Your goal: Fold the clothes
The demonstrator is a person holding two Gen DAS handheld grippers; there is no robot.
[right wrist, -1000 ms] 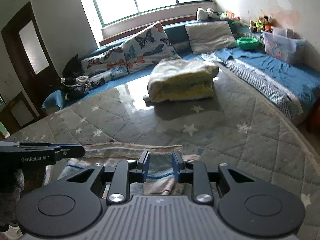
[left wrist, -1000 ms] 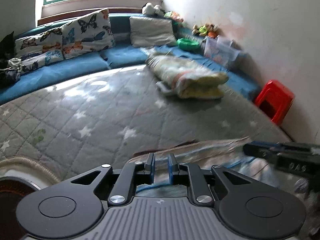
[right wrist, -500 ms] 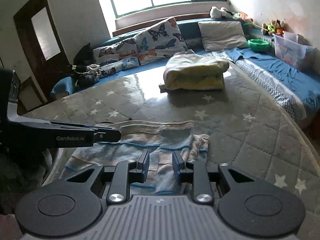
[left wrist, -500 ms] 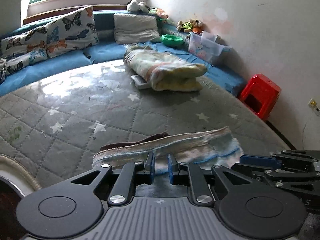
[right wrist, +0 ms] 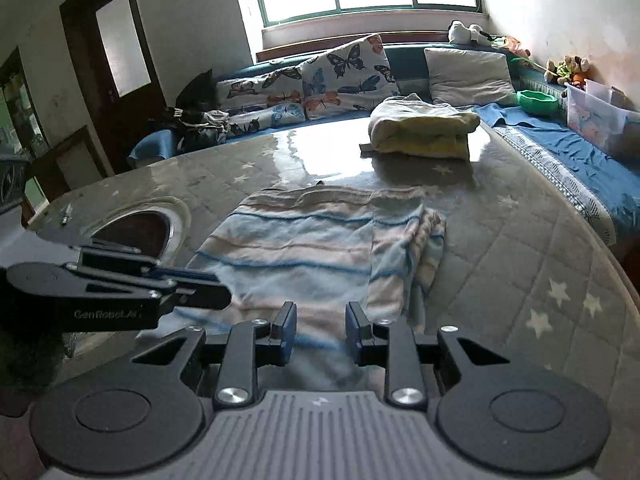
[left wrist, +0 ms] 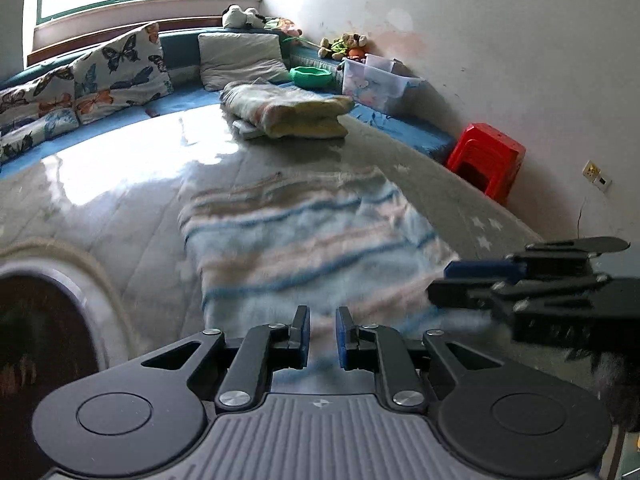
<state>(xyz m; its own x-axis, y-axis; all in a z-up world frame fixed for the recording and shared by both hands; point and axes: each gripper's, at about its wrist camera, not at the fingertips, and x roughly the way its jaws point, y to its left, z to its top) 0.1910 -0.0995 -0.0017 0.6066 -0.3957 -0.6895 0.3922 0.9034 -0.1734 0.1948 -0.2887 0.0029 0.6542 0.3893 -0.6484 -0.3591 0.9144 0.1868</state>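
Here: one striped garment (right wrist: 312,248) flat on mattress (right wrist: 520,264) – two grippers, left (left wrist: 322,336) narrowly parted, right (right wrist: 321,330) wider, both empty.

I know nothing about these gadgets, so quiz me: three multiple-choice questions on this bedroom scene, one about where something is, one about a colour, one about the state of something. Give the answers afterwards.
1. Where does the striped garment lie?
A. On the grey quilted mattress
B. In the clear plastic box
C. On the red stool

2. What colour is the stool by the wall?
A. Green
B. Red
C. Blue

3. How do the right gripper's jaws stand?
A. Clamped on a pillow
C. Holding the folded blanket
B. Apart, with nothing between them

Answers:
1. A: the garment is spread flat on the star-patterned mattress, in front of both grippers.
2. B: the left view shows a bright red stool beside the bed.
3. B: a gap shows between the blue pads, with the garment lying below.
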